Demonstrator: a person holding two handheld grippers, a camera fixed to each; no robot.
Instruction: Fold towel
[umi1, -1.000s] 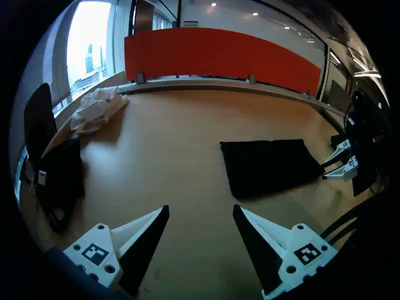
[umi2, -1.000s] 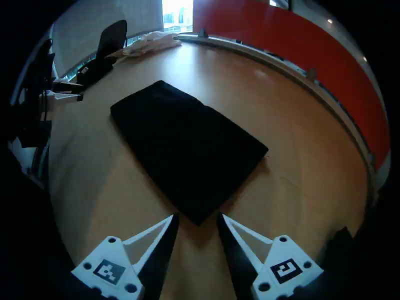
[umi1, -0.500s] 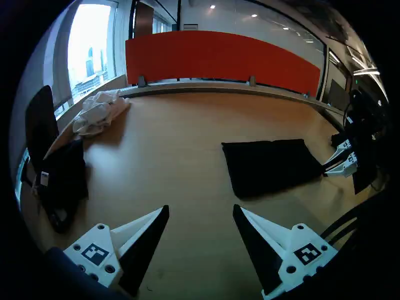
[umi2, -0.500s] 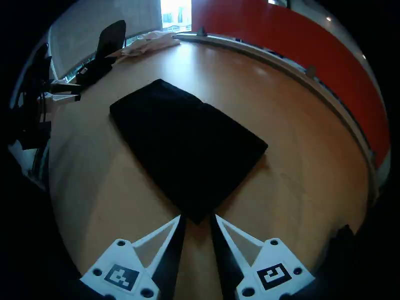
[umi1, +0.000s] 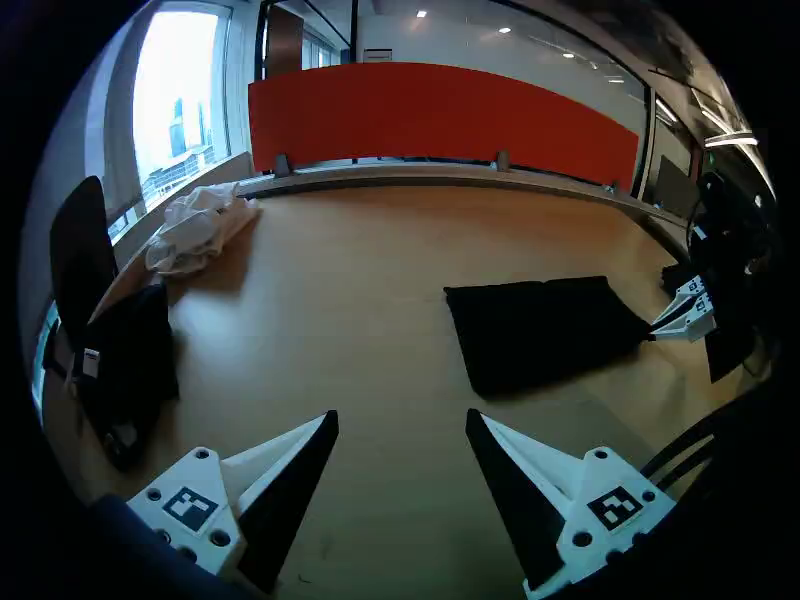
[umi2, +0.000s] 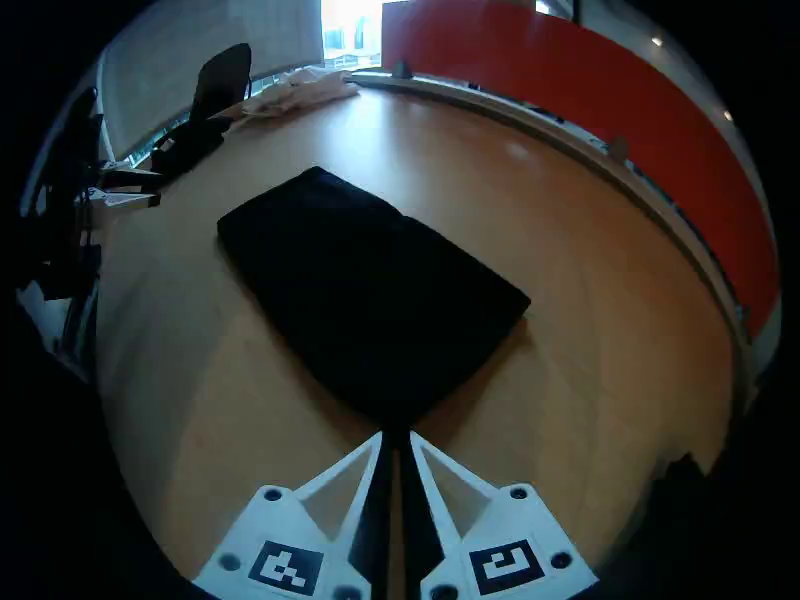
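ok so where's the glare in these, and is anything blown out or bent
Left gripper view: the window is overexposed, nearly white, and the fisheye bows the red partition. Right gripper view: a soft glare patch sits on the table, and the black towel is so dark its folds barely read.

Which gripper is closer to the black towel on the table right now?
Right. The right gripper is closed on the near corner of the black towel. The left gripper hangs open above bare table, with a strip of wood between it and the towel.
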